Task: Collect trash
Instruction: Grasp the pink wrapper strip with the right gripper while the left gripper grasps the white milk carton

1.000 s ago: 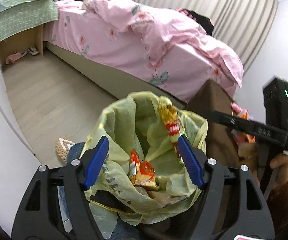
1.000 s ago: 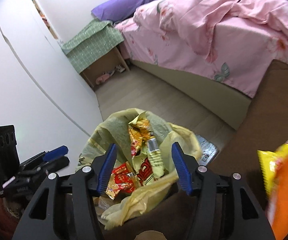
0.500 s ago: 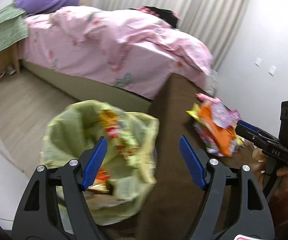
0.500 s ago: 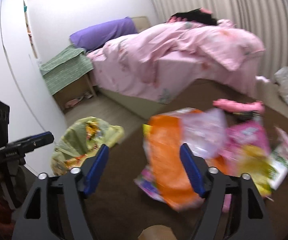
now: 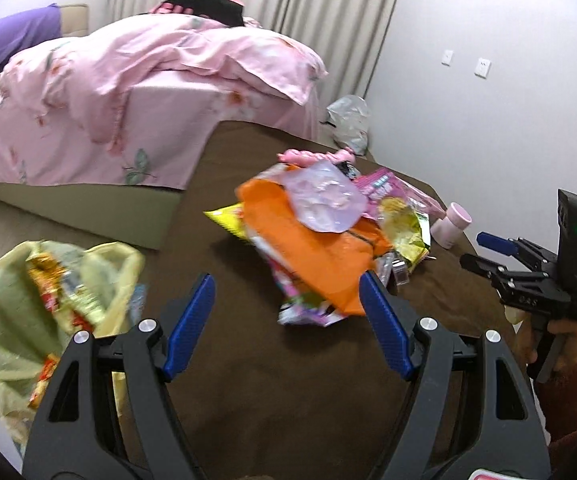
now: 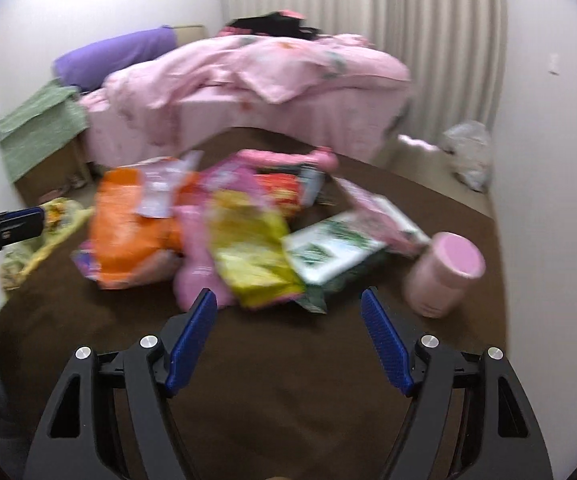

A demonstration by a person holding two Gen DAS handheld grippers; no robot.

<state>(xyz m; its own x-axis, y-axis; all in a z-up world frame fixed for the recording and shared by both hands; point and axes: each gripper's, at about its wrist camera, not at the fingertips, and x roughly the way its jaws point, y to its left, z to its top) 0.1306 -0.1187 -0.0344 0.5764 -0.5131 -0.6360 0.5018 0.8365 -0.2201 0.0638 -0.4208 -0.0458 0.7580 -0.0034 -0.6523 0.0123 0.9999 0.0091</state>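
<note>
Pile of snack wrappers (image 5: 320,240) on brown surface (image 5: 248,380), just ahead of both spread, empty jaws, yellow-green trash bag (image 5: 48,300) beside left gripper (image 5: 288,320), right gripper (image 6: 288,336) near pink jar (image 6: 444,276)

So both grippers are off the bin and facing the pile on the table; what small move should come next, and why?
Probably lower the right gripper onto the yellow wrapper at the pile's near edge and close. Both grippers are open and empty, the left gripper too, and the trash bag stands open beside the brown table.
</note>
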